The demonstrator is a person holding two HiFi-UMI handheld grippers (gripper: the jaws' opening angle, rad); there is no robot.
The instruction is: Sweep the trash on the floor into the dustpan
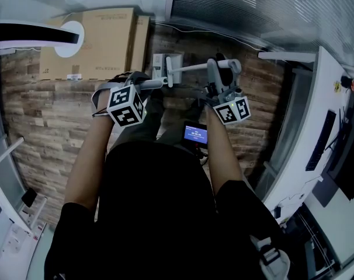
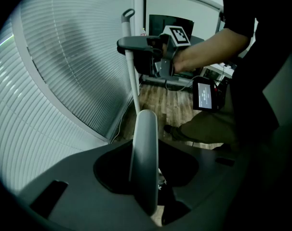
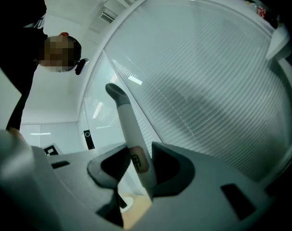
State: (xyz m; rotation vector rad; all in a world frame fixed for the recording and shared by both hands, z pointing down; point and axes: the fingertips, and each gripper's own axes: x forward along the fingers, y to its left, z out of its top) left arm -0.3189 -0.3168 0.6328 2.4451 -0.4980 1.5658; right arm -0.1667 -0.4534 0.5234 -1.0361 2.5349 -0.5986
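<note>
My left gripper [image 2: 145, 177] points steeply down at the wooden floor [image 2: 175, 105]. It is shut on a broad pale grey handle [image 2: 144, 148] with a rounded end, which looks like the dustpan's. The pan itself is hidden. My right gripper [image 3: 136, 170] points about level and is shut on the thin white broom pole [image 3: 131, 138], just above its sticker. The pole's grey hooked top [image 3: 114, 93] stands against the blinds. In the head view the left gripper [image 1: 153, 85] and the right gripper [image 1: 212, 70] are close together ahead of me, with the broom pole [image 1: 191, 68] between them. I see no trash.
Cardboard boxes [image 1: 101, 39] stand against the wall ahead on the left. Window blinds [image 1: 253, 10] run along the far right, and a white desk [image 1: 314, 133] with monitors flanks the right. A small lit screen [image 1: 195, 134] hangs at my waist. A power strip [image 1: 16, 241] lies at the lower left.
</note>
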